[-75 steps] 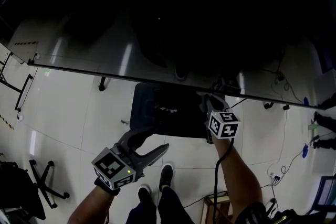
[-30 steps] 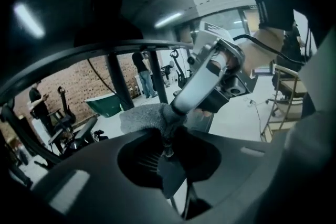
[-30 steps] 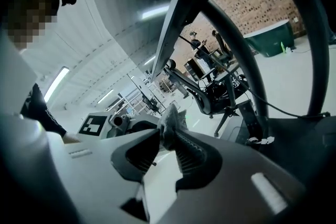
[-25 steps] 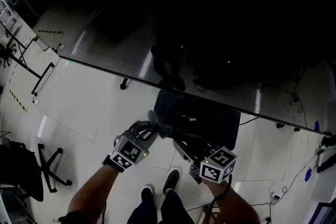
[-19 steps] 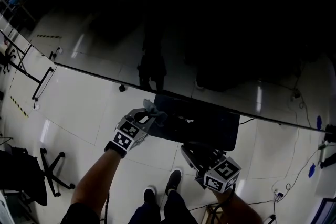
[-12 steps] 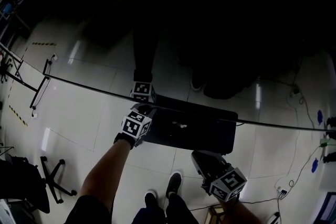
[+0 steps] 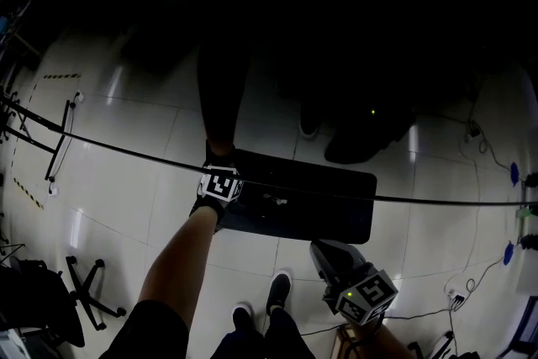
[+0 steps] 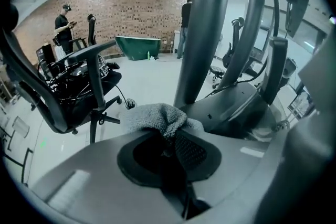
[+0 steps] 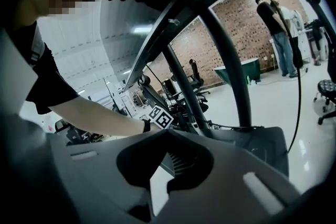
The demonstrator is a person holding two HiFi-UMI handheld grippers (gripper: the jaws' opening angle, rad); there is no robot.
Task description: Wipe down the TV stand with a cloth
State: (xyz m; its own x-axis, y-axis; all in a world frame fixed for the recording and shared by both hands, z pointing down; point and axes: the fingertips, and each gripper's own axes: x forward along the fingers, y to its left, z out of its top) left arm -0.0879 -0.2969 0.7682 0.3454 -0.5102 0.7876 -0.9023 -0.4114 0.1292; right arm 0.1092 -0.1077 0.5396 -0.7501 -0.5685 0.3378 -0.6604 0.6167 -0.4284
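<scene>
The TV stand's dark base plate (image 7: 319, 210) lies on the pale floor under the lower edge of the big dark screen (image 7: 336, 29). My left gripper (image 7: 222, 172) reaches down to the plate's left end, its marker cube on top. In the left gripper view my left gripper (image 8: 167, 136) is shut on a grey cloth (image 8: 157, 115), with the stand's post (image 8: 205, 34) and base (image 8: 236, 105) just beyond. My right gripper (image 7: 328, 252) hangs back, nearer me than the plate. Its jaws have just been closing and my right gripper (image 9: 167, 136) is shut with nothing between them.
An office chair's legs (image 7: 80, 290) stand at the lower left and the person's shoes (image 7: 277, 290) just below the plate. Cables (image 7: 487, 265) trail over the floor at the right. A black office chair (image 8: 79, 86) stands left of the stand; people stand by the far brick wall.
My left gripper has gone forward and down with the cloth to the left end of the base plate. My right gripper has drawn back to the lower right and its jaws have closed.
</scene>
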